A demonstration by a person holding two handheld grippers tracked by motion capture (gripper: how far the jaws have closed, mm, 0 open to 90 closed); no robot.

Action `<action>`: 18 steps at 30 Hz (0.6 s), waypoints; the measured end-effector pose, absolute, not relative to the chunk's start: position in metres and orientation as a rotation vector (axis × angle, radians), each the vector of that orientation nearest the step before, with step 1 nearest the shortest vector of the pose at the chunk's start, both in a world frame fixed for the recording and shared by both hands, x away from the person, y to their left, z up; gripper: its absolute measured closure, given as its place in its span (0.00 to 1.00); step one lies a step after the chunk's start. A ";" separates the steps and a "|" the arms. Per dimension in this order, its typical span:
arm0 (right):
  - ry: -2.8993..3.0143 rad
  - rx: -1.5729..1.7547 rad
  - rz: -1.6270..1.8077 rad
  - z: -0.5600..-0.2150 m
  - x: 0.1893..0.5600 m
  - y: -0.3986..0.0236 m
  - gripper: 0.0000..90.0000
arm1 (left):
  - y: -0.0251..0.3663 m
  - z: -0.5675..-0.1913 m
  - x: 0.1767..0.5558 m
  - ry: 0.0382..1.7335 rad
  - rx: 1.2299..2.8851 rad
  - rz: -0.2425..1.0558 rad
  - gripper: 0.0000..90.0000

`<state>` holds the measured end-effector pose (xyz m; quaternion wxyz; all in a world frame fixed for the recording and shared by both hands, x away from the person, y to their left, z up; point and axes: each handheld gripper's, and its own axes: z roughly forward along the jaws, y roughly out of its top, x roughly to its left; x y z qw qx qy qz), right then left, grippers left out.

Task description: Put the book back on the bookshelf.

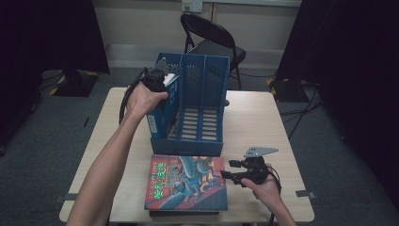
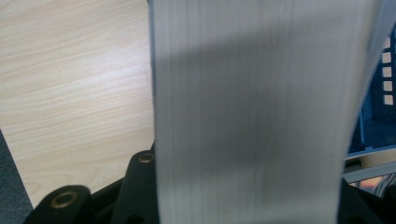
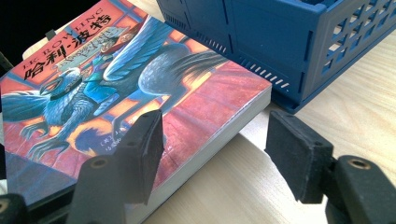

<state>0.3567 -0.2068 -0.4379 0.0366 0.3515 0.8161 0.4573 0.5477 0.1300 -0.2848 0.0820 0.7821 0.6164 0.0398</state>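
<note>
A pale wooden table (image 1: 263, 122) seen from above, with a person's bare forearms coming in from the bottom edge. At the left, the left hand (image 1: 141, 100) holds the left gripper (image 1: 155, 81) at the near-left corner of a blue file rack (image 1: 203, 94) that stands in the middle of the table. A blue-covered book (image 1: 162, 110) stands on edge in the rack's leftmost slot, and the gripper is clamped on its top. The left gripper view looks straight onto that book's grey page edges (image 2: 252, 116), which sit squeezed between the two black jaws, with bare tabletop to one side and the rack's slotted blue wall (image 2: 380, 79) to the other. The rack's middle and right slots hold nothing.

In front of the rack a red picture book (image 1: 188, 181) lies flat, cover up, on top of a darker book (image 1: 184, 213) whose edge peeks out beneath it. To its right, the right hand (image 1: 266, 188) holds the right gripper (image 1: 226, 173) level, pointing at the book's right edge. The right gripper view shows its jaws wide apart and gripping nothing: one pad (image 3: 145, 149) hangs over the cover's corner, the other pad (image 3: 296, 156) over bare table, the rack's base just behind.

Beyond the table stands a black folding chair (image 1: 211, 40).
</note>
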 end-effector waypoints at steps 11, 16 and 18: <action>2.496 1.085 1.414 -0.438 0.358 -0.209 0.41 | 0.127 -0.279 0.555 1.823 2.300 0.109 0.68; 2.490 1.092 1.418 -0.437 0.357 -0.210 0.41 | 0.123 -0.275 0.563 1.835 2.292 0.138 0.68; 2.490 1.090 1.417 -0.437 0.357 -0.211 0.41 | 0.125 -0.274 0.568 1.824 2.275 0.144 0.68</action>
